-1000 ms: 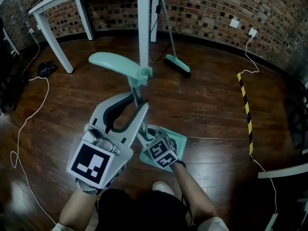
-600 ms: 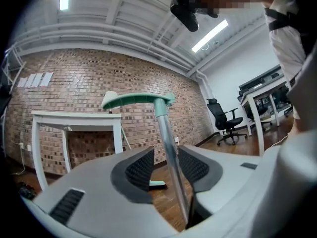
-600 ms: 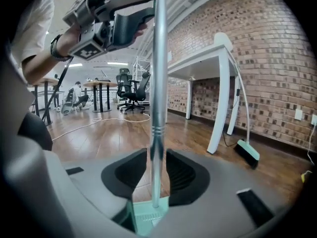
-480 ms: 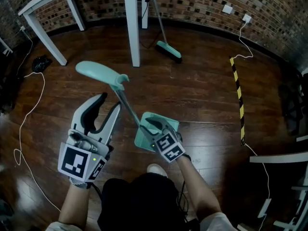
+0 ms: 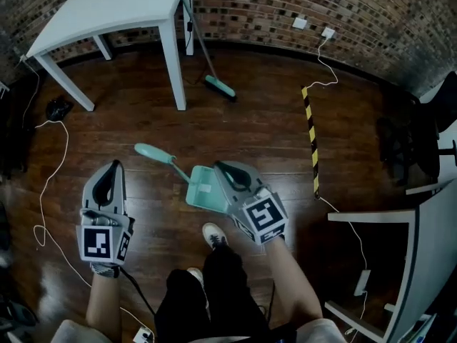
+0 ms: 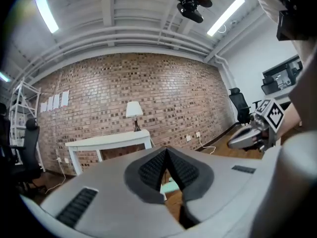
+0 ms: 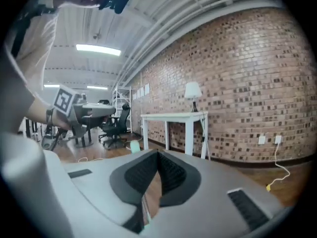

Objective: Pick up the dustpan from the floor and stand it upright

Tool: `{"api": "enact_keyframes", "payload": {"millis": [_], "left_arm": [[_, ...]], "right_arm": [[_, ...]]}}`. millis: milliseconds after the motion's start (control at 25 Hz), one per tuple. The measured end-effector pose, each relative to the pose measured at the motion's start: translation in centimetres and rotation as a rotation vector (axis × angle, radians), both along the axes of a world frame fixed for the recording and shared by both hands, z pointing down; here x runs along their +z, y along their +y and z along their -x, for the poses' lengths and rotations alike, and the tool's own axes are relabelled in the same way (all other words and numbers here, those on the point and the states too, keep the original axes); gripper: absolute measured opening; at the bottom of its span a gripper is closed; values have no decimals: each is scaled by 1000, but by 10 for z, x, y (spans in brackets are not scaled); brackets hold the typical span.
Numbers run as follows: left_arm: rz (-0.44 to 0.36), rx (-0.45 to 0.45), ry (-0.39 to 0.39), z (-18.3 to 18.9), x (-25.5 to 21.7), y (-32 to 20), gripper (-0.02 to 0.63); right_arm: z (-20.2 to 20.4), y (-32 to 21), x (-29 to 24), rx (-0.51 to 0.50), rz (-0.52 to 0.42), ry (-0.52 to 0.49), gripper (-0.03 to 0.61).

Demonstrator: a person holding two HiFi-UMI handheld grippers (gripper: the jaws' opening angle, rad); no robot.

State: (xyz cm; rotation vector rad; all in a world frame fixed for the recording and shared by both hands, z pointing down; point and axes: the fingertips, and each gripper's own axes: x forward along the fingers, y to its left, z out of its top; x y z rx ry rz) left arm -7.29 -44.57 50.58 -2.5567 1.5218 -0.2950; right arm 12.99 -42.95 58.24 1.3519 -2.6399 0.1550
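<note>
The mint-green dustpan (image 5: 201, 189) rests on the wooden floor in front of my feet, its long handle (image 5: 153, 153) slanting up to the left with neither gripper touching it. My left gripper (image 5: 114, 164) hangs left of the handle, well above the floor. My right gripper (image 5: 219, 166) hovers over the pan's right edge. Both have just closed and are shut with nothing between the pads (image 6: 154, 168). In the right gripper view the right gripper (image 7: 157, 155) points level, with the handle's mint tip (image 7: 133, 146) beyond it. A sliver of the mint pan (image 6: 171, 185) shows under the left gripper (image 6: 166, 151).
A white table (image 5: 114, 9) stands at the back left, a green broom (image 5: 218, 86) by its leg. A yellow-black strip (image 5: 312, 145) crosses the floor on the right. White cables (image 5: 50, 184) trail on the left. Another white table (image 5: 428, 234) and a black chair (image 5: 400, 148) are at the right.
Both grippers let go of the dustpan, rose well above it and closed empty. The dustpan stays on the floor, handle up. The head view now looks from higher.
</note>
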Motion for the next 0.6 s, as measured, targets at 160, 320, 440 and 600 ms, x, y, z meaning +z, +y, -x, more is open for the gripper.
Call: {"api": "enact_keyframes", "payload": {"millis": [160, 320, 440, 600], "left_arm": [[-8, 15, 67, 5, -119, 15, 0], [-35, 51, 61, 15, -223, 53, 2], [-25, 63, 81, 23, -266, 82, 2], [-23, 80, 81, 24, -287, 110, 2]], "right_arm": [[-15, 18, -161, 82, -111, -64, -15], [-27, 67, -293, 198, -177, -87, -15], [-33, 110, -361, 253, -239, -67, -15], [-41, 145, -413, 305, -296, -74, -15]]}}
